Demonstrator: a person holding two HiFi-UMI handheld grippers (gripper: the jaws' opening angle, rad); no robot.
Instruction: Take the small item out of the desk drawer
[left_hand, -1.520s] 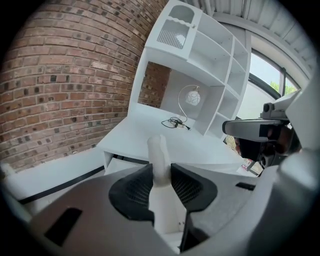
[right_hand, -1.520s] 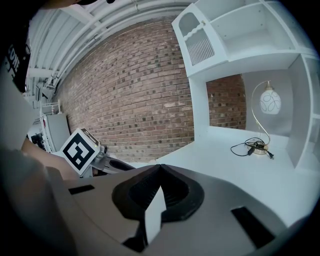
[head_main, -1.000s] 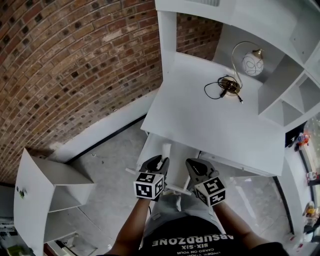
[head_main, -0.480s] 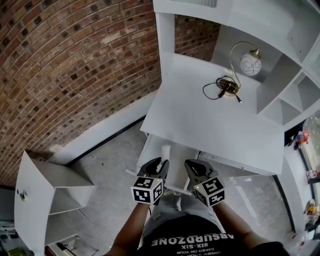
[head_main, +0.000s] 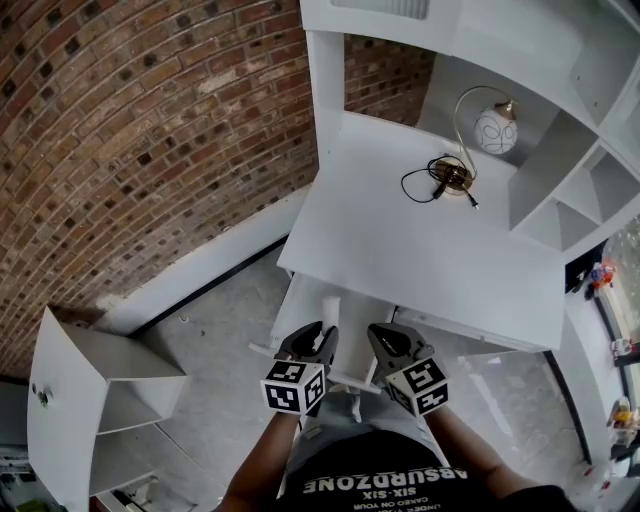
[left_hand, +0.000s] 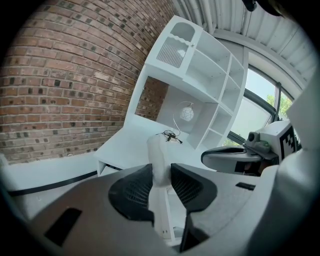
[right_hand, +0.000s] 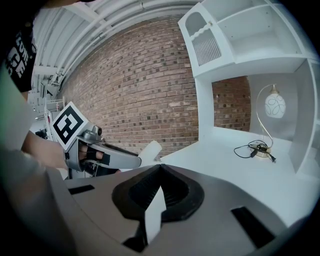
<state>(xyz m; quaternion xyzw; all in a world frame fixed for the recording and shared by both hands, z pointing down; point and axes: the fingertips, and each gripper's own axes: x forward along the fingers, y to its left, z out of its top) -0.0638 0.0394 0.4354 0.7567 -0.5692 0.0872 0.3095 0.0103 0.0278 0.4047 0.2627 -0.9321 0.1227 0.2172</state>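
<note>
Small white item (left_hand: 156, 150) clamped in left hand-held gripper (left_hand: 161, 172) over open drawer (head_main: 300, 305); right hand-held gripper (right_hand: 159, 167) closed; lamp (head_main: 497, 128) on desk (head_main: 400, 240).

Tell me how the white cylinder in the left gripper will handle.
The white cylinder looks round and smooth, so laid down it would probably roll. It juts unsagging beyond the left gripper, so likely stiff and light.

Smooth matt white desk (head_main: 400, 240), rough brick wall (head_main: 130, 130).

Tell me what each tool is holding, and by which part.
Left tool grips the white cylinder across its middle, one end sticking out past the jaws. Right tool is shut and empty.
</note>
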